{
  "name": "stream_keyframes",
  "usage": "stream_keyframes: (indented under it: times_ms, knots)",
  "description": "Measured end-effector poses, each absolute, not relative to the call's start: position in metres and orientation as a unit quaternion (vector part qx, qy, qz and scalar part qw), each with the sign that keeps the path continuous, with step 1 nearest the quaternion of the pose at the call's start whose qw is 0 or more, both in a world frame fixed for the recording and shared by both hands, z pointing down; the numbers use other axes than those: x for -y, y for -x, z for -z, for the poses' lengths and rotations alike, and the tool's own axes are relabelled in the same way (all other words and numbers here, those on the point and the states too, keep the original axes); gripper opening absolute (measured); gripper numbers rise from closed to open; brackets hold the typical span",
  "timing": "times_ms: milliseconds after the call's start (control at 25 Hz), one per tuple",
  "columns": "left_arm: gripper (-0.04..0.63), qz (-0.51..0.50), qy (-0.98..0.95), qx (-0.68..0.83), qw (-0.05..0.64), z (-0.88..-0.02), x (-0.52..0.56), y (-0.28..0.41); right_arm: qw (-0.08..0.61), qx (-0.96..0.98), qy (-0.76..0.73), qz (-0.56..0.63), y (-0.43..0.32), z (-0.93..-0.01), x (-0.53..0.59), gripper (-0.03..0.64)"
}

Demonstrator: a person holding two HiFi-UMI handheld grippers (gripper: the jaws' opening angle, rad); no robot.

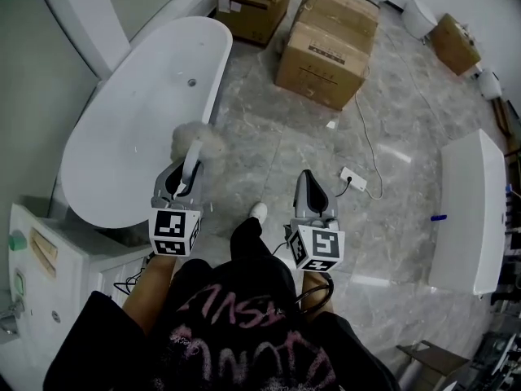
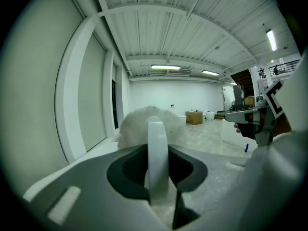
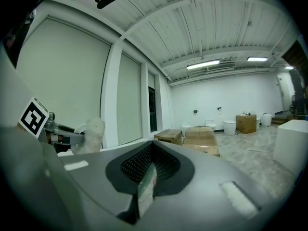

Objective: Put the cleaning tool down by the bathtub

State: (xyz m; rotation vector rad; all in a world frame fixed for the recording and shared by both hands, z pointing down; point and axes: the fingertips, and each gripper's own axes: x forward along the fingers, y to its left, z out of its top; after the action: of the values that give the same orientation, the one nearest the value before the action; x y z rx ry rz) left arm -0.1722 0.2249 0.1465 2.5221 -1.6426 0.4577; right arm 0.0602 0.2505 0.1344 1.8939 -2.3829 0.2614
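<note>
A cleaning tool with a fluffy white head [image 1: 198, 140] and a curved white handle [image 1: 191, 166] hangs over the near rim of the white bathtub [image 1: 130, 129]. My left gripper [image 1: 184, 184] is shut on the handle. In the left gripper view the handle [image 2: 157, 158] stands upright between the jaws of the left gripper [image 2: 160, 182], with the fluffy head [image 2: 147, 123] beyond it. My right gripper [image 1: 308, 179] is held over the marble floor to the right, shut and empty. In the right gripper view the right gripper [image 3: 146, 182] shows only its own closed jaws.
Cardboard boxes [image 1: 327, 44] stand on the floor beyond the tub. A power strip [image 1: 354, 178] with a white cable lies right of my right gripper. A long white unit [image 1: 472, 210] stands at the right, and a white cabinet [image 1: 49, 275] at the near left.
</note>
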Motion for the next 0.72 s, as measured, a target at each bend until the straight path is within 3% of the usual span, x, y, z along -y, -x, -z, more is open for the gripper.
stream_keyframes:
  times_ms: [720]
  knots:
    - [0.078, -0.200, -0.805, 0.555, 0.070, -0.165, -0.053, 0.101, 0.055, 0.784, -0.604, -0.133, -0.145, -0.170, -0.067, 0.012]
